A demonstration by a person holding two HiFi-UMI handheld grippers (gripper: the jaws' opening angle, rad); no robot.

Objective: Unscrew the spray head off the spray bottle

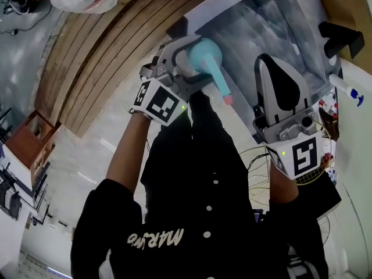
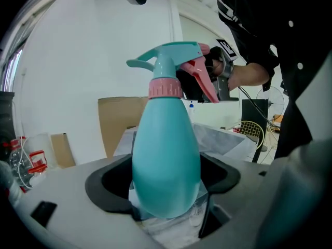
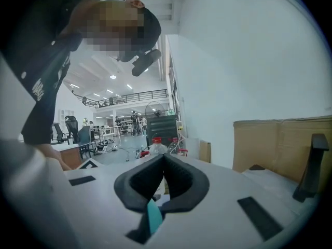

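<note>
Left gripper [image 2: 166, 183] is released: jaws spread wide w/ the spray bottle [image 2: 166, 160] standing upright btwn them, low on its fat teal body. Dark gaps show on both sides btwn the body and the black pads [image 2: 109, 188], so it's round the bottle but not squeezing it. Bottle base sits on crinkled clear plastic [image 2: 174, 230] just under the jaws.

Spray head [image 2: 174, 61] is on the bottle, well above the left jaws. Pink collar [image 2: 166, 87] sits at the neck, pink trigger [image 2: 199, 79] points off to that gripper's right, nozzle faces the same way.

Right gripper [image 3: 163, 160] is clenched, pad tips pressed together w/ nothing btwn them. From the left gripper it shows beyond the bottle, up at head height on the trigger side [image 2: 220, 71], held in a hand; contact w/ the trigger can't be told there. In the head view the right gripper [image 1: 268, 60] is near the spray head [image 1: 221, 86] but apart from it, and the left gripper [image 1: 189, 60] is round the bottle [image 1: 204, 52].

Ahead of both grippers: grey table sheet [image 1: 273, 22] and a white wall. Cardboard [image 3: 280, 139] stands to the right of the right jaws, red-capped water bottles [image 3: 155, 147] just past its tips. A marker pen [image 1: 349, 92] lies to the right of the right gripper
</note>
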